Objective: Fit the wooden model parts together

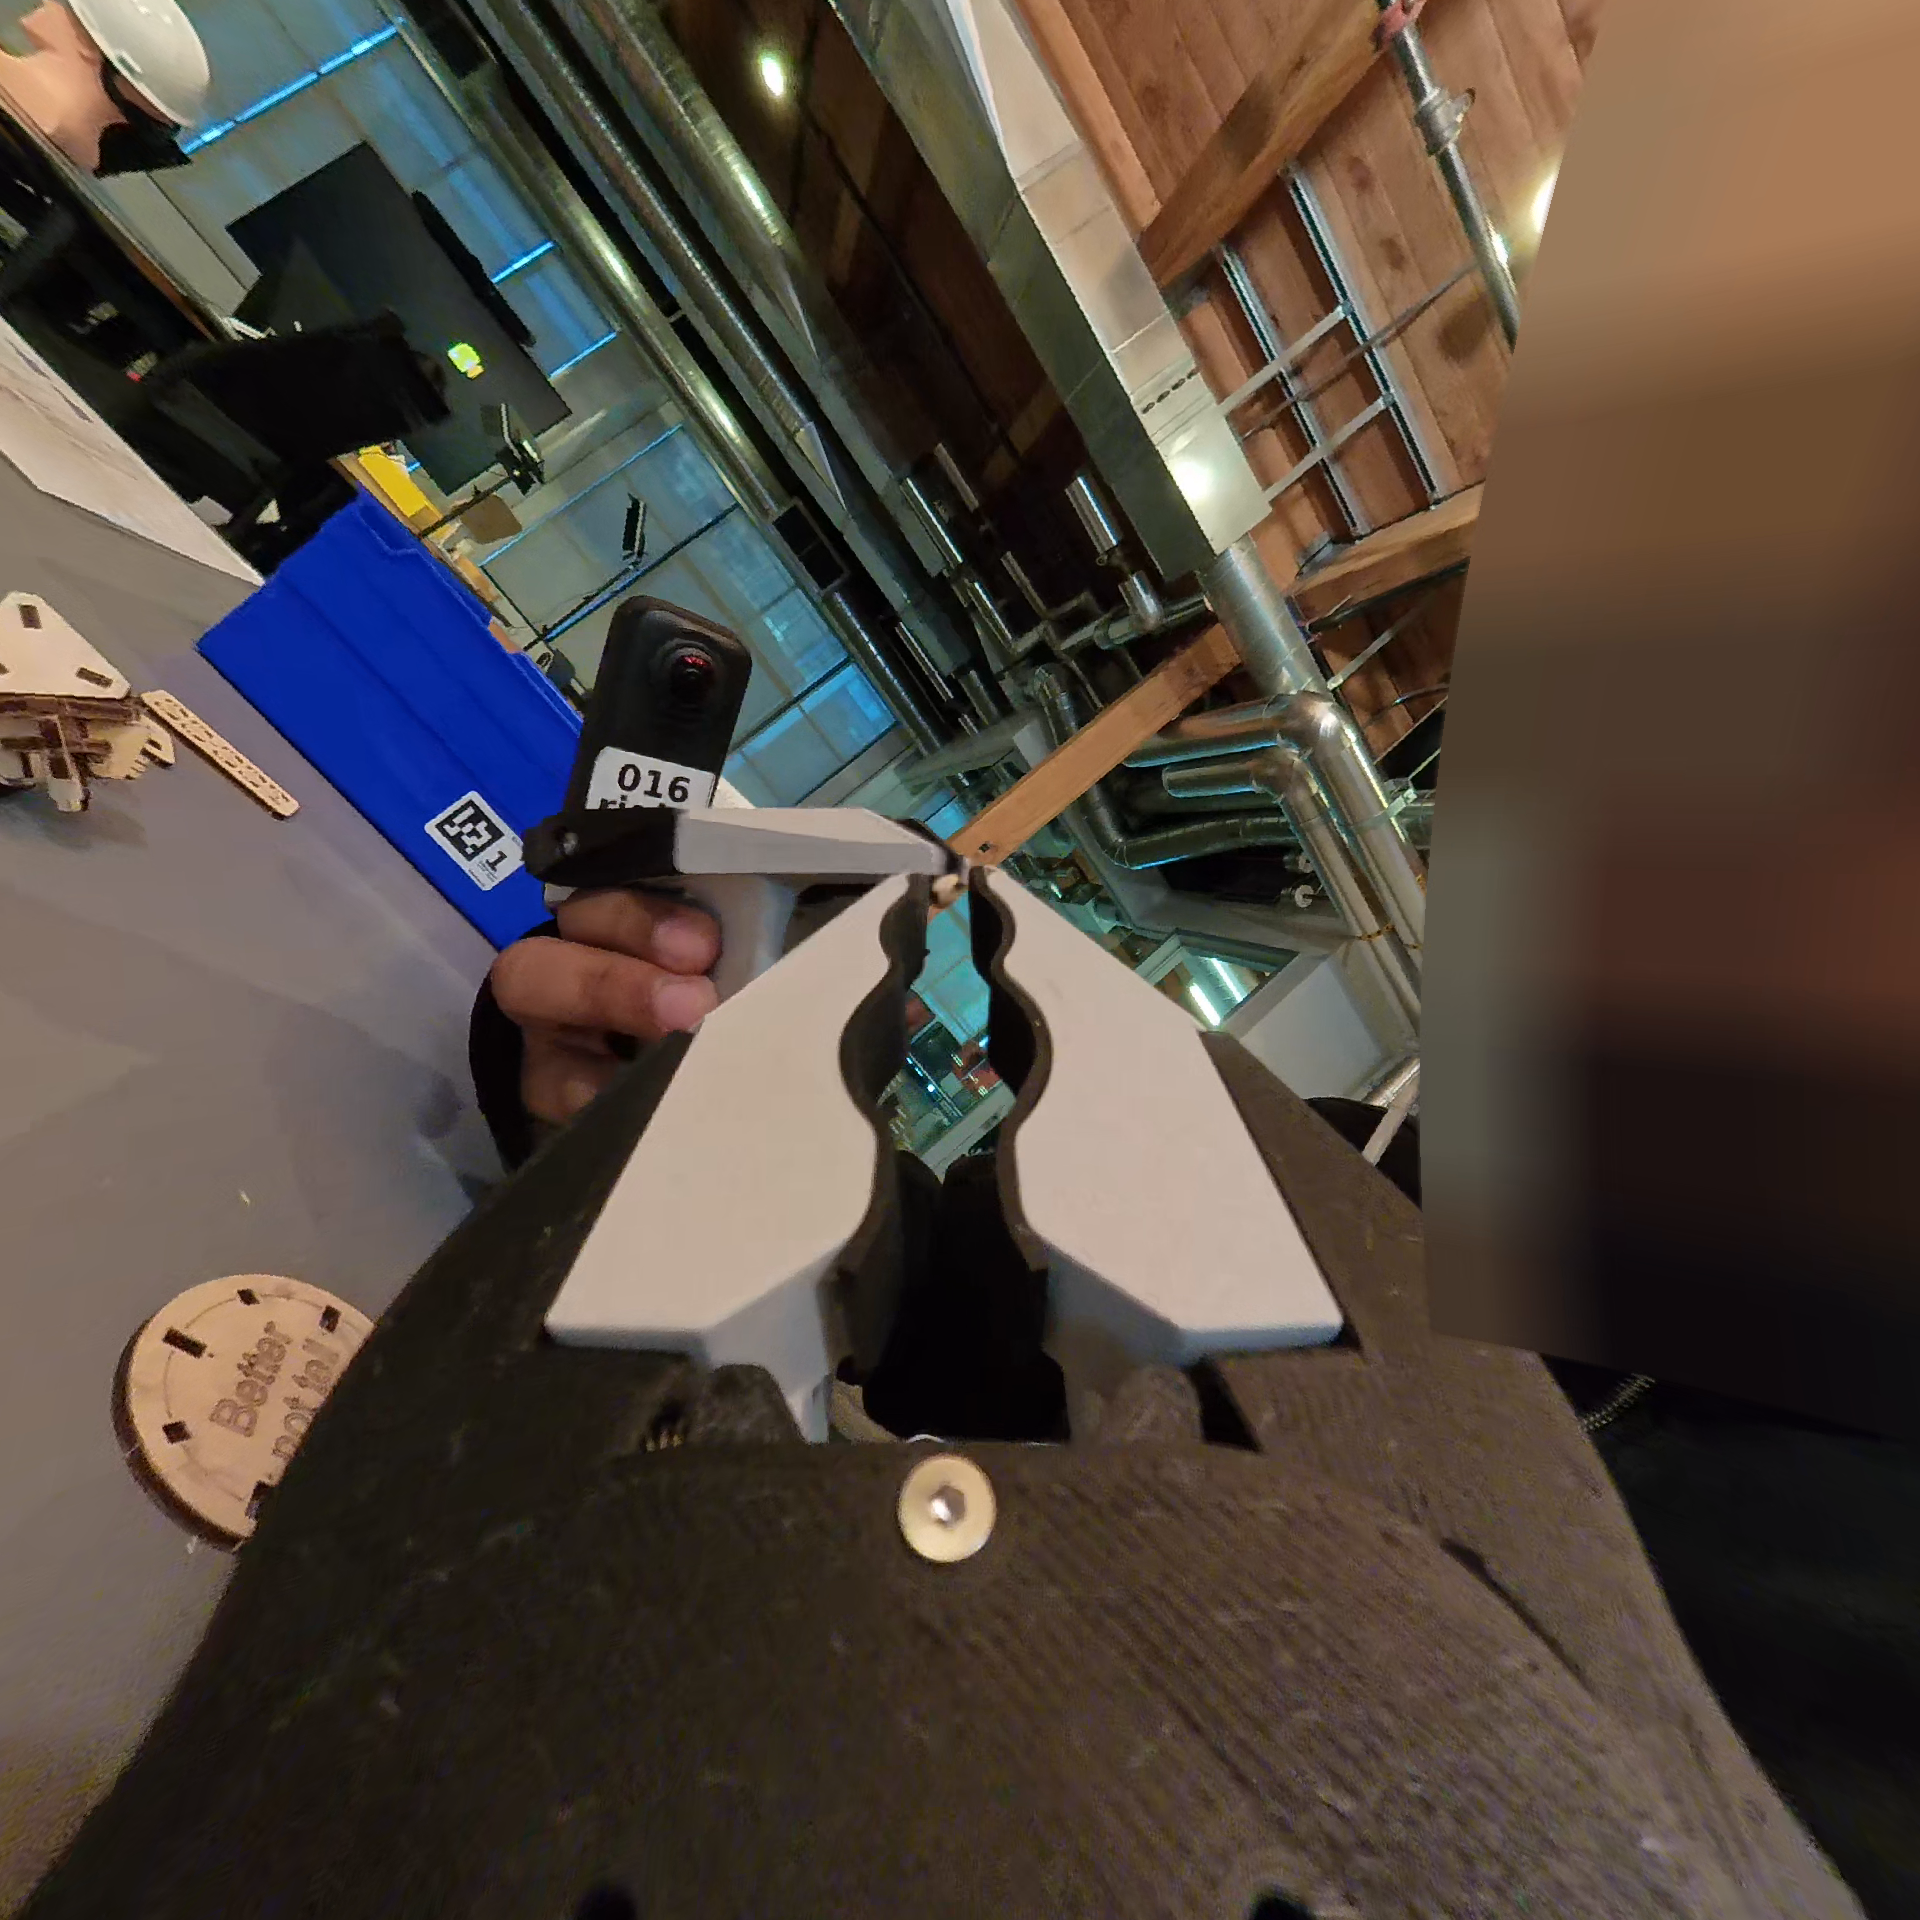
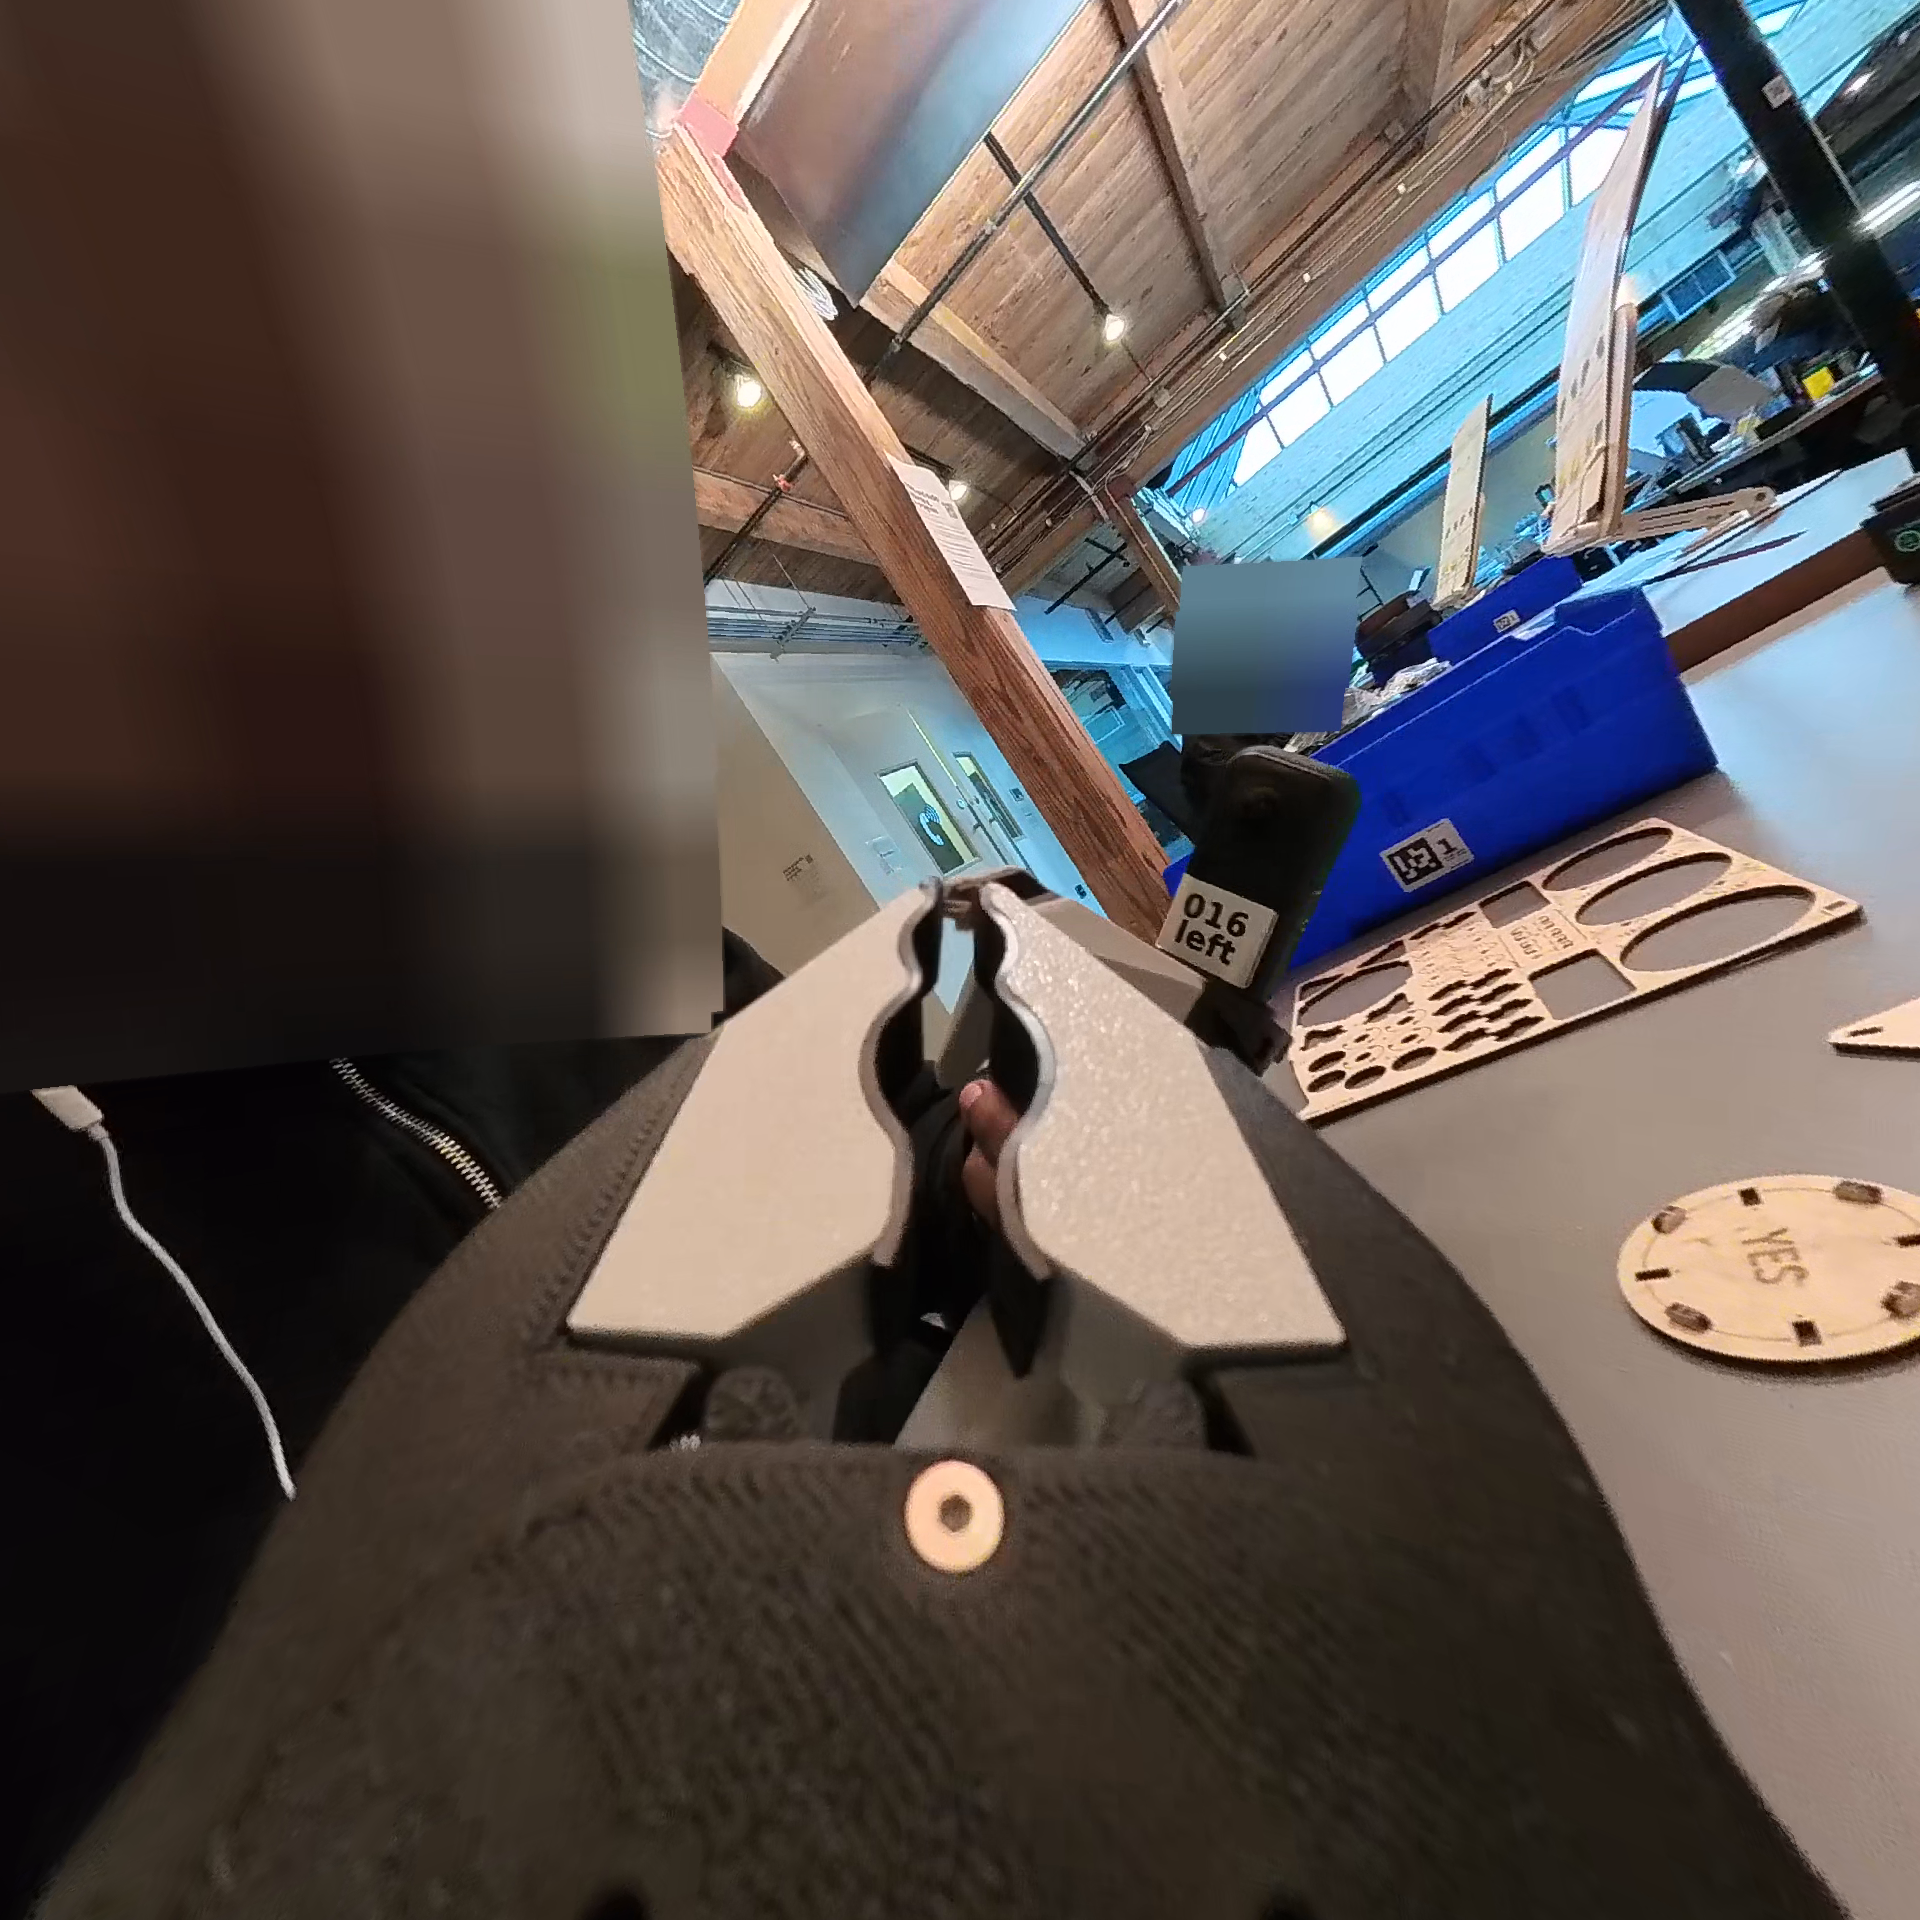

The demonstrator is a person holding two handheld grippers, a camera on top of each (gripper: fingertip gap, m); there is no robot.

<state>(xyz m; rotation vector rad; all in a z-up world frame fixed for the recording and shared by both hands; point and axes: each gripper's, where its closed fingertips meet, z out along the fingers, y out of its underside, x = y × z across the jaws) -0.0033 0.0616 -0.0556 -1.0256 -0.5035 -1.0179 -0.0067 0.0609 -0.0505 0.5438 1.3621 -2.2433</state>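
a tiny pale peg (image 1: 945, 889) is being pinched at both tips by the left claw (image 1: 948, 883) and right claw (image 2: 961, 902), raised above the grey desk (image 2: 1558, 1195).

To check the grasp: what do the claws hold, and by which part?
A tiny pale piece, pinched at the left claw tips; which part, and whether the right claw grips too, is unclear.

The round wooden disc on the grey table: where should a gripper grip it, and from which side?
Its thin rim, approached low from the side: the disc lies flat on the table, so probably only opposite edge points offer a gripper purchase.
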